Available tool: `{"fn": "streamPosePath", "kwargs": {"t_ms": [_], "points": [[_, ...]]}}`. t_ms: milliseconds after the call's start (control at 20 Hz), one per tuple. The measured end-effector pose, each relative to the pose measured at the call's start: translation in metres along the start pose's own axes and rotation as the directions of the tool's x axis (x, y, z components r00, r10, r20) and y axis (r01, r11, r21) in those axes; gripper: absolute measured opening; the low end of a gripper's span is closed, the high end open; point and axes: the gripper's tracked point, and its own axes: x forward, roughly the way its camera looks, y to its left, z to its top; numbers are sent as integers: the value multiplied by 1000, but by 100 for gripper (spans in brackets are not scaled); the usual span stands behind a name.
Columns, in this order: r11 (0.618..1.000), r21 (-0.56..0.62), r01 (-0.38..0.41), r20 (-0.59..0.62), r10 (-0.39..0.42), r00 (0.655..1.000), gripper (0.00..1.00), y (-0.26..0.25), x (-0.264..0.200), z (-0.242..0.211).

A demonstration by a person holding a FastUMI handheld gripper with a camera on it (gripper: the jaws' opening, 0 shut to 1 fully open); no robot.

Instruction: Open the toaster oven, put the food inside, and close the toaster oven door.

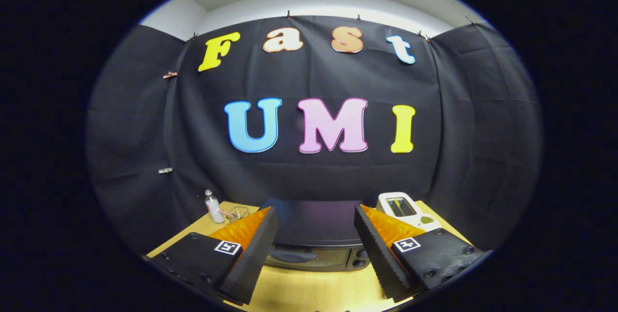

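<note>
Door of the black box-shaped toaster oven (314, 244) sits shut, handle at the front, dead ahead at 12 o'clock between the fingers. Gripper (315, 254) fingers spread wide, holding nothing. Food not discernible; oven interior hidden. Scene fits either food waiting outside or already shut in. White toaster (403, 208) at 1 o'clock, small clear bottle (212, 205) at 11, on the pale wooden table (309, 292).

1. the gripper (316, 234) is seen from just behind, held level and pointed forward.
2. its two fingers (251, 254) are spread wide apart, with a broad gap left between them.
3. nothing is clasped between the fingers; no contact is made by either one.
4. the fingertips are angled slightly toward each other at the far end.
5. a square printed marker is carried on the base of each finger.
</note>
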Motion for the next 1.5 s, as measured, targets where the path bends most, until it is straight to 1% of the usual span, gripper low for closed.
{"fn": "streamPosePath", "kwargs": {"t_ms": [100,200,350,450,650,800,1350,1500], "points": [[1000,9,18,28,-19,999,98,-10,-10,16],[999,20,37,30,-38,999,98,-17,-17,21],[997,13,74,45,-75,996,98,-28,-18,30],[997,0,83,63,-83,995,98,-28,-17,34],[996,-17,90,68,-88,994,98,-24,-18,38],[996,-39,80,84,-77,994,98,-18,-17,42],[997,-42,66,93,-62,994,97,-9,-16,44],[996,-58,67,96,-61,994,97,-8,-21,45]]}}
